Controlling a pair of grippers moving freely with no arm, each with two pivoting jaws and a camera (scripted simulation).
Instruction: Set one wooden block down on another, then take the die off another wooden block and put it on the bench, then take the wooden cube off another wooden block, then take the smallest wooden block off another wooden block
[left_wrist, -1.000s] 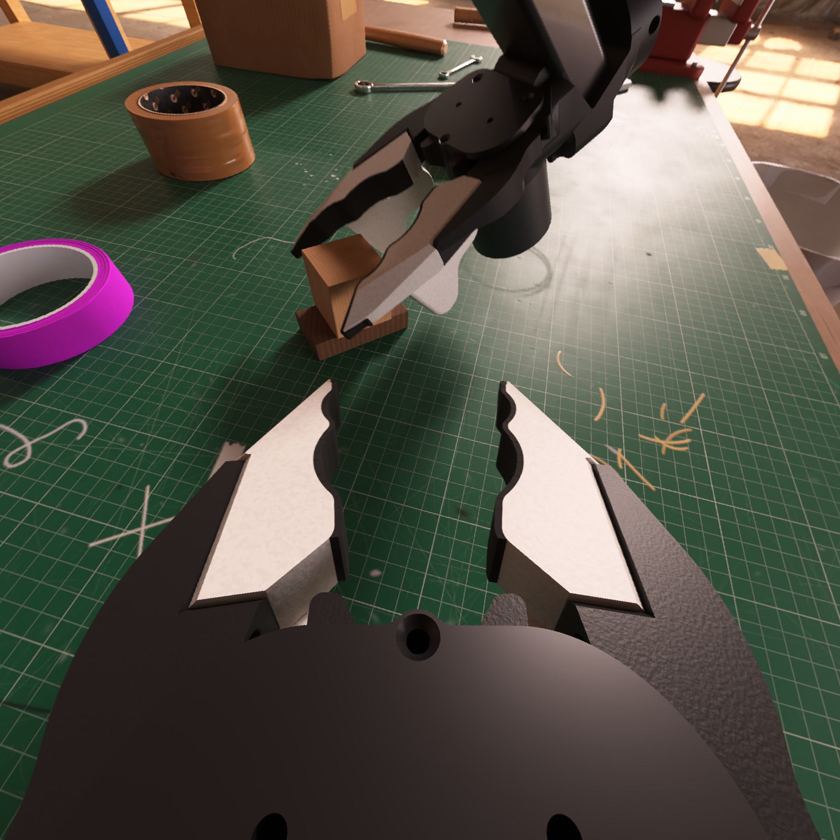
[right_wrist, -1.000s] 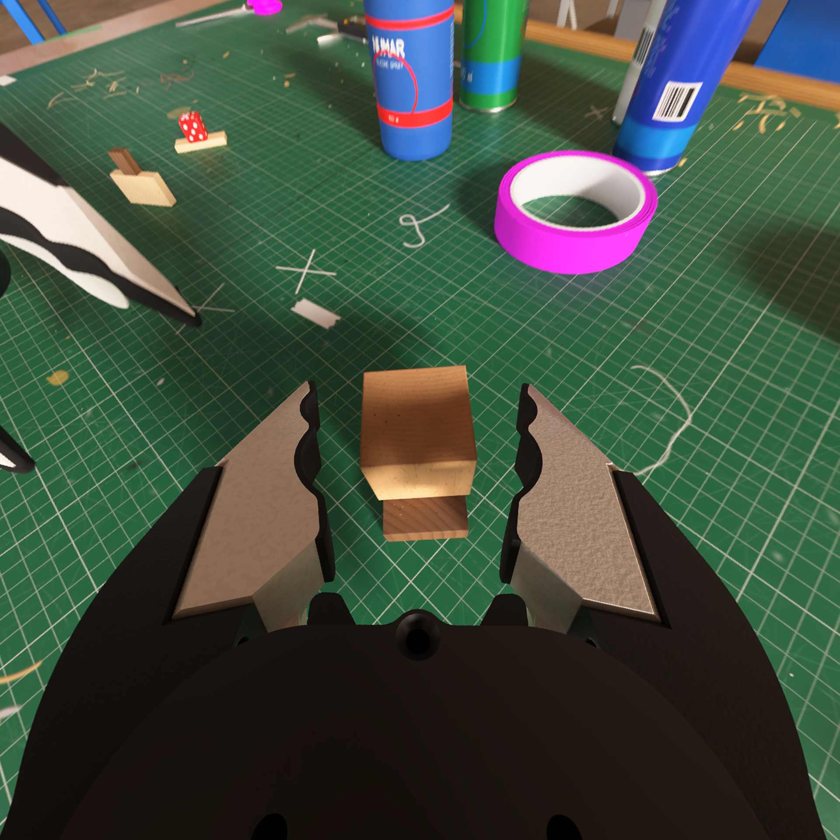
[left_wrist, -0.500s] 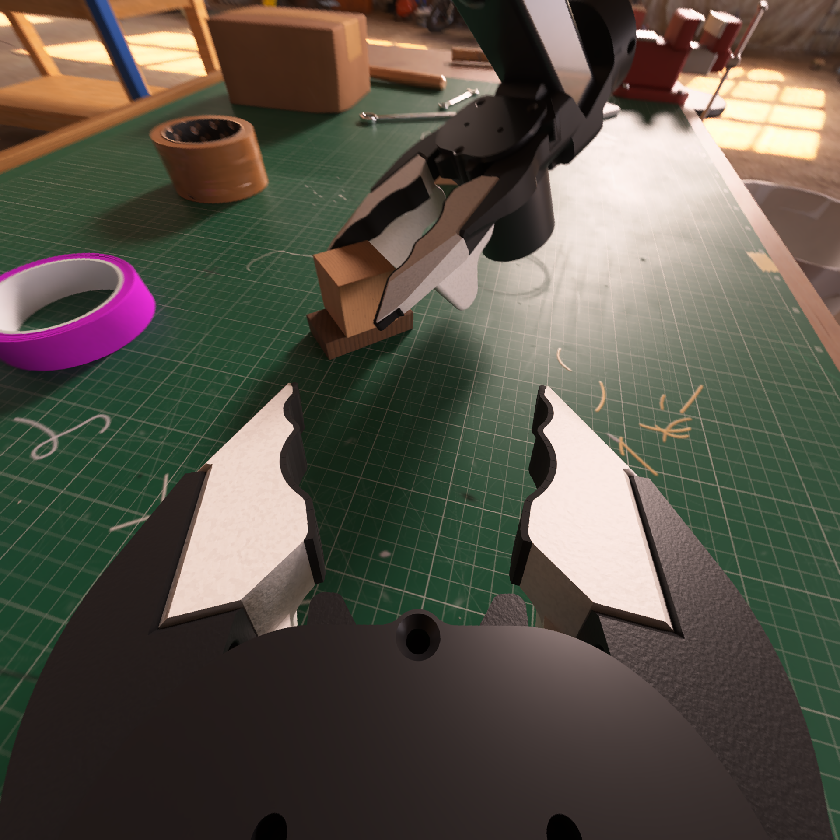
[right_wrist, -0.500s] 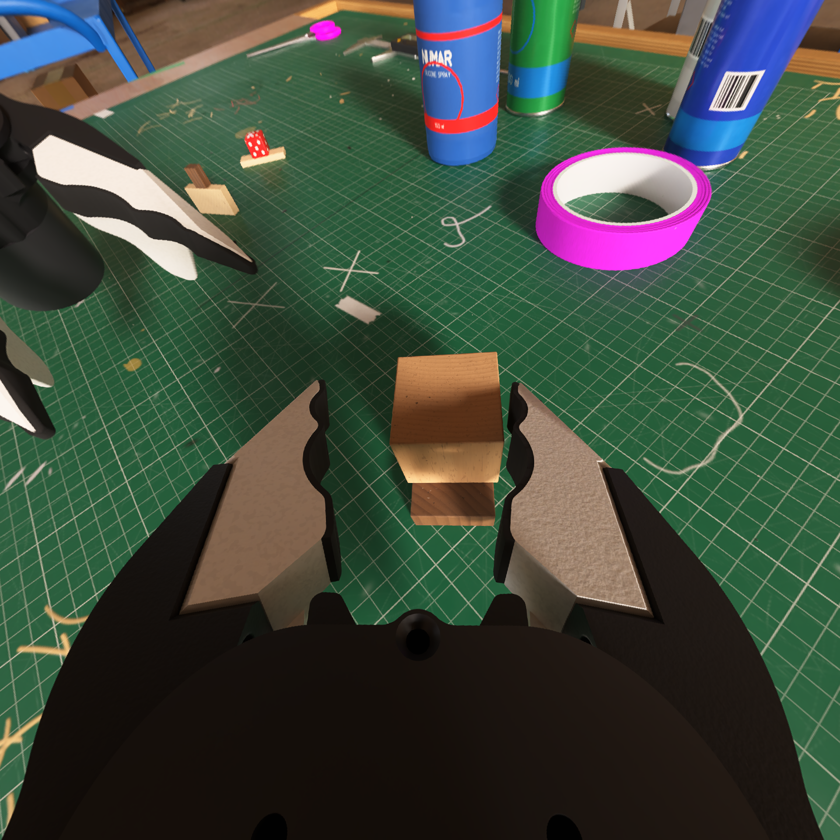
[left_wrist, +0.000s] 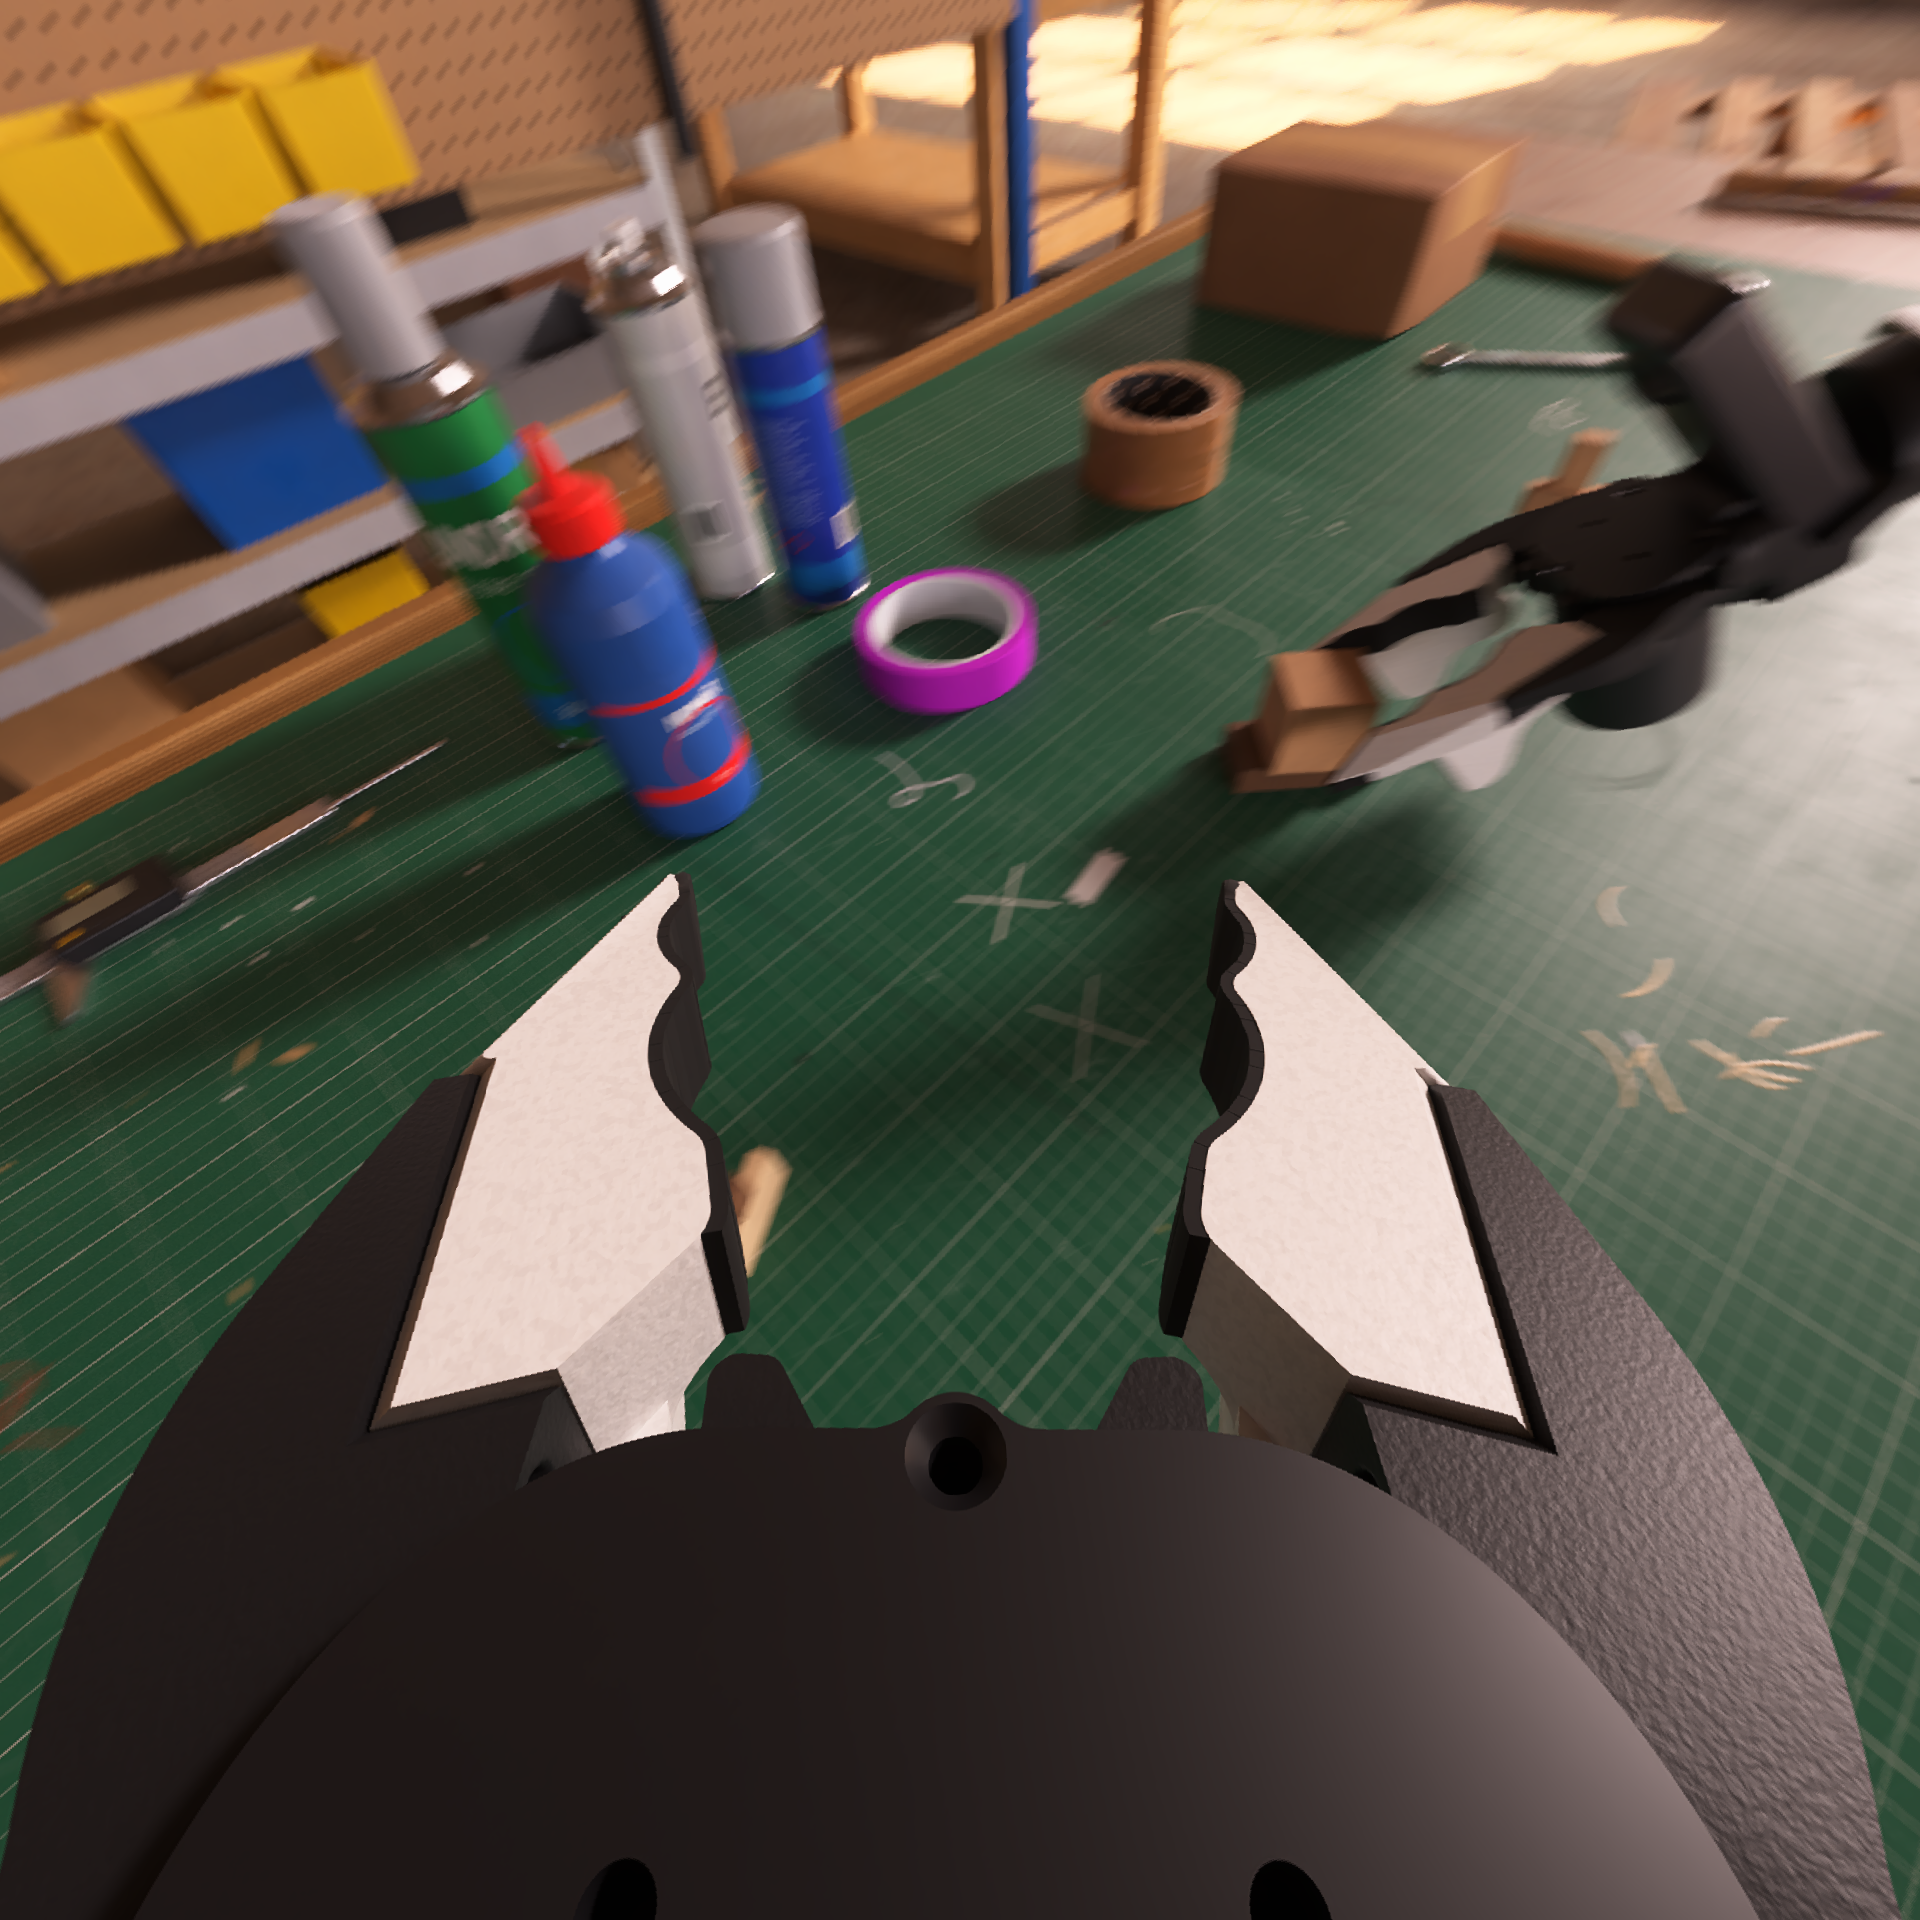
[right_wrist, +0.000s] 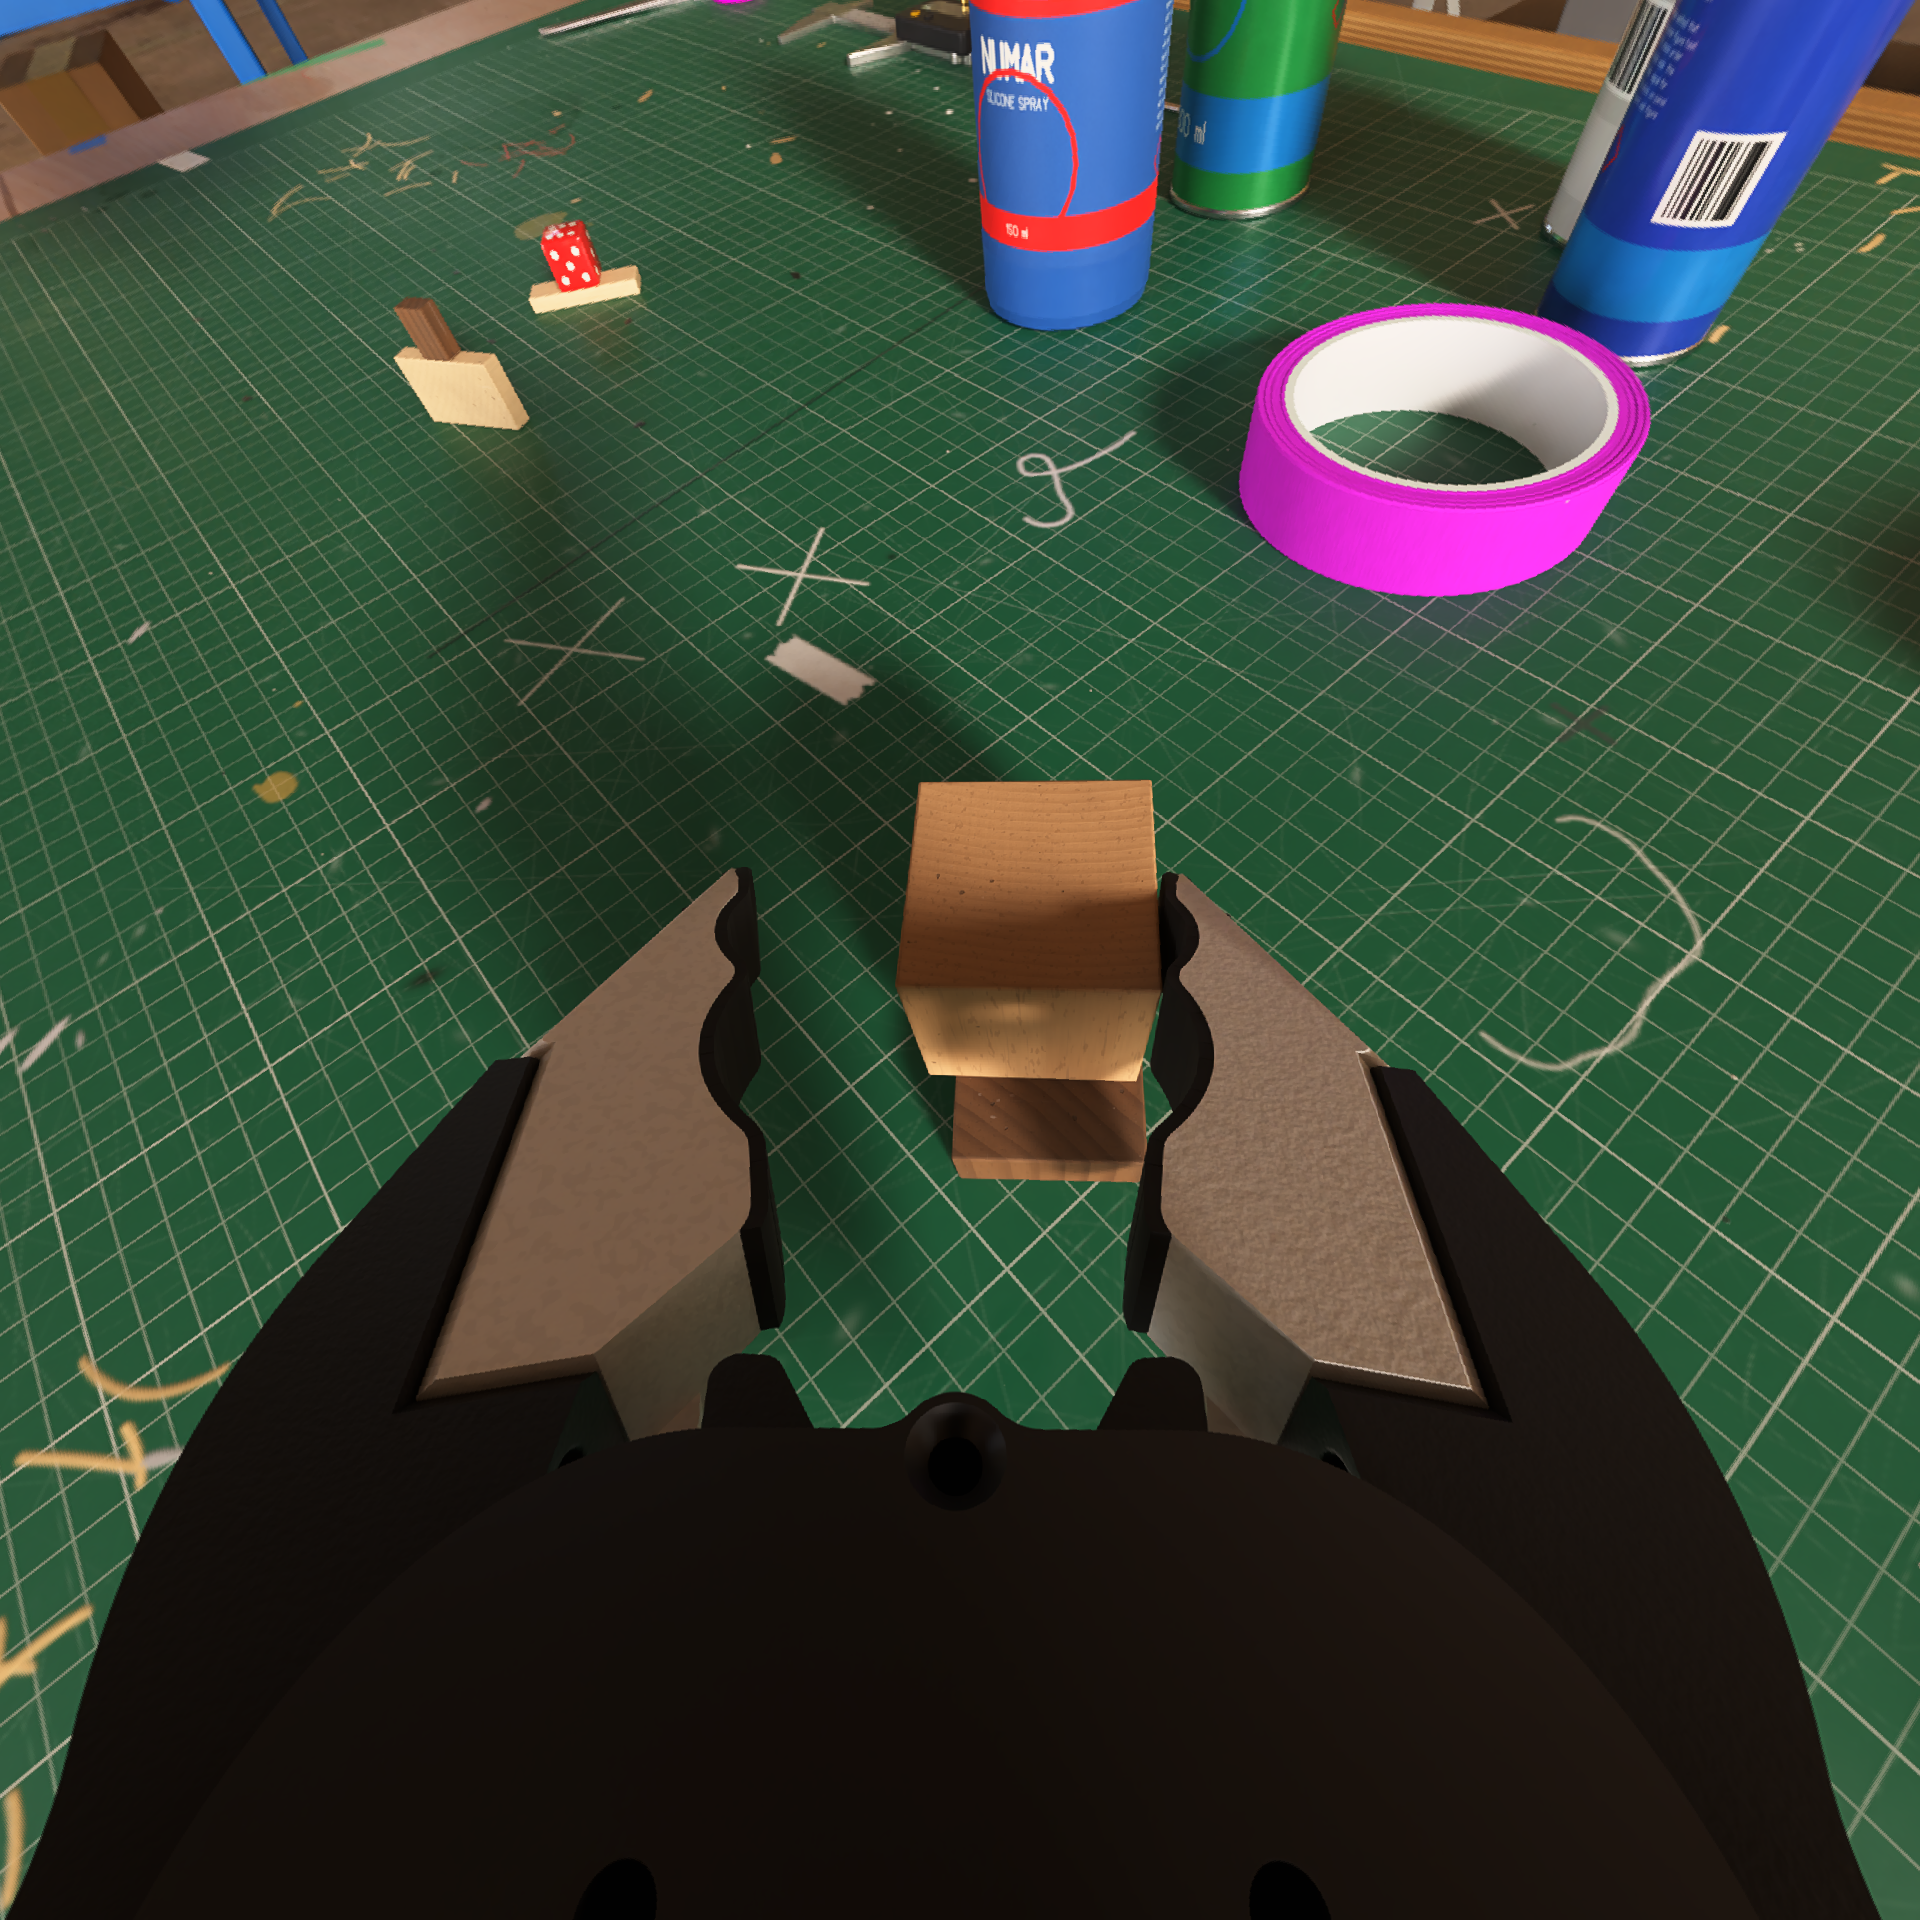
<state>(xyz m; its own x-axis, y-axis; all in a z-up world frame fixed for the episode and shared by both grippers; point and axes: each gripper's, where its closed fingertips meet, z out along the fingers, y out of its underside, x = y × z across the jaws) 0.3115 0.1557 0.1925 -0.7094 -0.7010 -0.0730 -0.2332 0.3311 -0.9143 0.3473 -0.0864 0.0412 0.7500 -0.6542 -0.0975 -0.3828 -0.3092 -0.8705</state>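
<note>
A light wooden cube (right_wrist: 1029, 914) sits on a flat dark wooden block (right_wrist: 1044, 1138). My right gripper (right_wrist: 956, 883) is open around the cube; its right finger touches the cube's side and its left finger stands apart. Far left, a red die (right_wrist: 569, 255) rests on a thin light block (right_wrist: 585, 293). A small dark block (right_wrist: 426, 327) stands on a light block (right_wrist: 462, 390). My left gripper (left_wrist: 956, 888) is open and empty above the mat. The cube (left_wrist: 1314, 707) and the right gripper show at the right of the left wrist view. A light block (left_wrist: 758, 1195) peeks from behind the left finger.
A magenta tape roll (right_wrist: 1444, 447) lies right of the stack. A blue bottle (right_wrist: 1070, 156), a green can (right_wrist: 1247, 114) and a blue can (right_wrist: 1704, 177) stand at the back. A brown tape roll (left_wrist: 1162, 431), a cardboard box (left_wrist: 1351, 239) and a caliper (left_wrist: 114, 914) sit on the green mat (left_wrist: 935, 1039).
My left gripper has swung away to the left and now faces the bottles. My right gripper has narrowed around the cube, with its right finger now against it.
</note>
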